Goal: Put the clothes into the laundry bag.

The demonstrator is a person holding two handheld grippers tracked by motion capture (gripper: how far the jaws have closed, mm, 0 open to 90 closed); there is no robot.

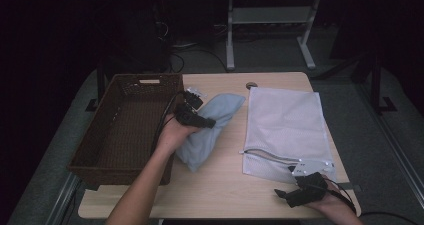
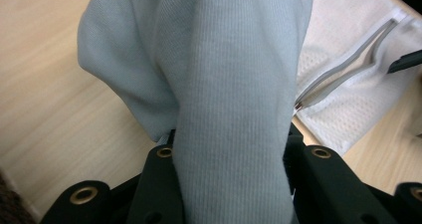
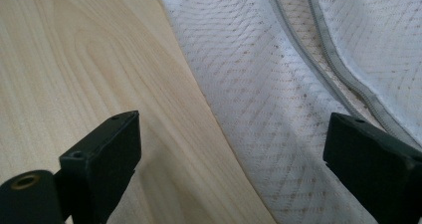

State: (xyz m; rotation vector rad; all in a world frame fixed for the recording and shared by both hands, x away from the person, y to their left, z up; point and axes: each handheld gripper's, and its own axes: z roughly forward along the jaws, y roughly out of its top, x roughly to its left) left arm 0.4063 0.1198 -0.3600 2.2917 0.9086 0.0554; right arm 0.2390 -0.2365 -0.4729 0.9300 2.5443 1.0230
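A pale blue cloth lies bunched on the wooden table, between the basket and the mesh bag. My left gripper is shut on it; in the left gripper view the blue cloth runs thick between the two black jaws. A white mesh laundry bag lies flat to the right, its grey zipper partly undone at the near edge. My right gripper rests open near the table's front right corner, its jaws on either side of the mesh bag's edge, touching nothing.
A dark brown wicker basket stands at the left of the table. A small round fitting sits at the table's far edge. Desk legs and cables fill the dark floor behind.
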